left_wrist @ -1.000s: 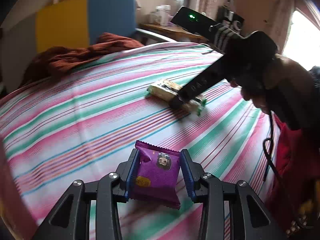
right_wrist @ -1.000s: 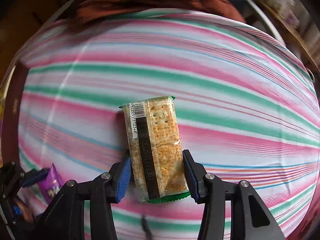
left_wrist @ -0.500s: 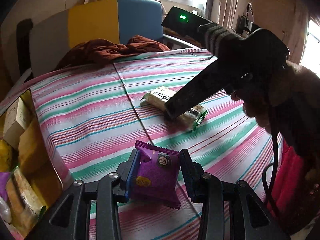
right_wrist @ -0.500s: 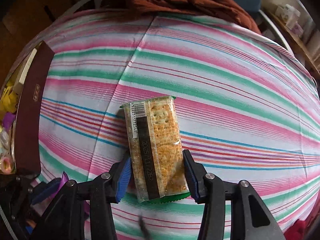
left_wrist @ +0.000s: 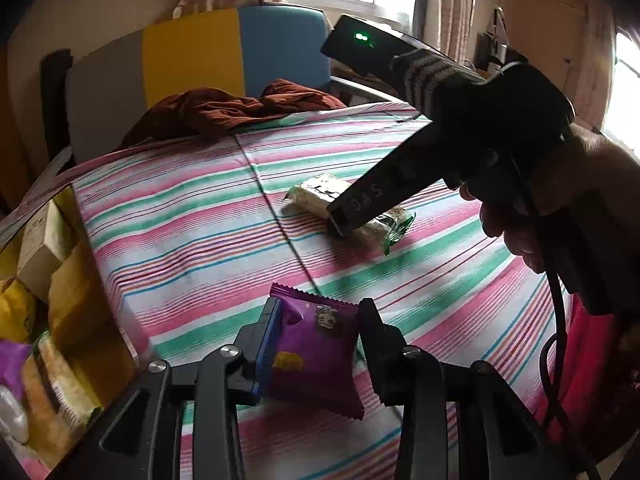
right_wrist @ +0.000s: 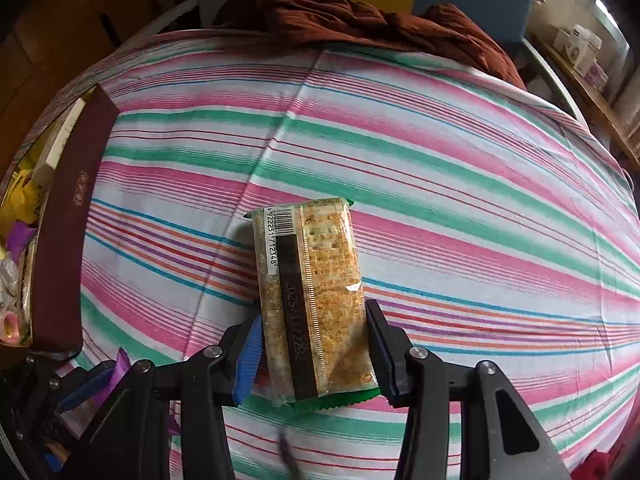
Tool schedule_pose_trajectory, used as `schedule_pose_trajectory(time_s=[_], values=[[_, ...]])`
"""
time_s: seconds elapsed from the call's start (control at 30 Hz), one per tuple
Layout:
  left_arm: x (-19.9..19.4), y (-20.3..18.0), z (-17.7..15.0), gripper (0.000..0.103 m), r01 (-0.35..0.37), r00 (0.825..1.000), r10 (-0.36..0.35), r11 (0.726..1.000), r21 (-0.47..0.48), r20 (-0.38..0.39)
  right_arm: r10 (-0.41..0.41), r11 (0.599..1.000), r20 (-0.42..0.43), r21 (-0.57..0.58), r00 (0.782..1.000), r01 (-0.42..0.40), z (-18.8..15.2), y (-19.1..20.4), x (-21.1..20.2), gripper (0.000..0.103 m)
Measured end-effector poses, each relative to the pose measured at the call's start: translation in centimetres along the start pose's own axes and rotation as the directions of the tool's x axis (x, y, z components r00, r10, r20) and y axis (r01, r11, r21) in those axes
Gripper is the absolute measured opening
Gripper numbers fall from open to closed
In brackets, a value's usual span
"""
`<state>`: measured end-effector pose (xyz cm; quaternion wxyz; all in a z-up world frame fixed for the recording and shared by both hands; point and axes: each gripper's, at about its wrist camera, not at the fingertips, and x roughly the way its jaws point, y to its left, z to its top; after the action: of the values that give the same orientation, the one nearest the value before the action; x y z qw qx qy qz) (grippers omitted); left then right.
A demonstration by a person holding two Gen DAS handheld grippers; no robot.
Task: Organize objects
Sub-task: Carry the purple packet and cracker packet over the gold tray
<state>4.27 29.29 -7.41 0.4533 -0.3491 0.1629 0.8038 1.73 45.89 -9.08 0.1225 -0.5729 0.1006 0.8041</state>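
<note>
My left gripper (left_wrist: 320,309) grips a purple snack packet (left_wrist: 316,356) just above the striped bedsheet (left_wrist: 180,216); its jaws are closing, with both pads on the packet's sides. My right gripper (right_wrist: 314,316) is shut on a clear packet of crackers (right_wrist: 312,280), held lengthwise over the sheet. In the left wrist view the right gripper's finger (left_wrist: 360,204) lies across the cracker packet (left_wrist: 316,194). The right wrist view shows the left gripper (right_wrist: 92,380) low at the left with the purple packet (right_wrist: 120,364).
An open box (left_wrist: 60,280) with a dark red wall (right_wrist: 64,240) holds several snack packets at the bed's left edge. A rumpled brown cloth (right_wrist: 360,16) lies at the head of the bed. A person's hand (left_wrist: 560,200) holds the right gripper.
Both grippers have carried their packets leftward across the bed, and the snack box has come into view on the left. Both grips have held.
</note>
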Motion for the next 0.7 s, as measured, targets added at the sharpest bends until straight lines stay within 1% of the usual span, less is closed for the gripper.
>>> schedule_pose_trajectory(time_s=[0.13, 0.17, 0.2, 0.27, 0.4, 0.57, 0.6, 0.63, 0.67, 0.7], values=[[-0.9, 0.5, 0.0, 0.038, -0.027, 1.000, 0.027, 0.999, -0.019, -0.001, 0.009, 0.999, 0.008, -0.033, 1.000, -0.009, -0.3, 0.5, -0.2, 0.048], [-1.2, 0.7, 0.1, 0.038, -0.030, 1.000, 0.030, 0.999, -0.026, 0.005, 0.009, 0.999, 0.009, -0.039, 1.000, -0.009, -0.4, 0.4, -0.2, 0.048], [-1.6, 0.8, 0.2, 0.038, -0.036, 0.999, 0.036, 0.999, -0.030, 0.012, 0.007, 0.999, 0.010, -0.044, 1.000, -0.007, 0.3, 1.6, 0.1, 0.048], [-2.3, 0.9, 0.5, 0.038, -0.047, 0.998, 0.048, 0.998, -0.036, 0.028, 0.007, 0.999, 0.014, -0.053, 1.000, -0.007, 0.7, 1.1, 0.5, 0.048], [-4.2, 1.3, 1.1, 0.038, -0.075, 0.995, 0.077, 0.996, -0.045, 0.063, 0.010, 0.998, 0.033, -0.061, 0.999, -0.008, 0.7, 1.4, 0.2, 0.048], [-6.8, 2.3, 1.8, 0.038, -0.133, 0.984, 0.140, 0.989, -0.069, 0.107, 0.017, 0.998, 0.065, -0.061, 0.998, -0.013, 0.7, 1.3, -0.4, 0.048], [-7.3, 2.7, 1.7, 0.038, -0.142, 0.982, 0.151, 0.987, -0.080, 0.110, 0.019, 0.998, 0.068, -0.060, 0.998, -0.014, 1.8, 1.2, 0.2, 0.048], [-7.7, 3.0, 1.8, 0.038, -0.152, 0.981, 0.162, 0.984, -0.091, 0.110, 0.017, 0.998, 0.075, -0.059, 0.997, -0.013, 1.9, 1.1, 0.2, 0.048], [-8.0, 3.5, 1.8, 0.038, -0.167, 0.978, 0.178, 0.981, -0.101, 0.112, 0.016, 0.998, 0.079, -0.057, 0.997, -0.011, 2.4, 1.5, 0.0, 0.048], [-8.4, 3.9, 1.7, 0.038, -0.181, 0.975, 0.193, 0.977, -0.112, 0.113, 0.015, 0.998, 0.084, -0.054, 0.996, -0.011, 1.8, 2.6, -0.4, 0.048]])
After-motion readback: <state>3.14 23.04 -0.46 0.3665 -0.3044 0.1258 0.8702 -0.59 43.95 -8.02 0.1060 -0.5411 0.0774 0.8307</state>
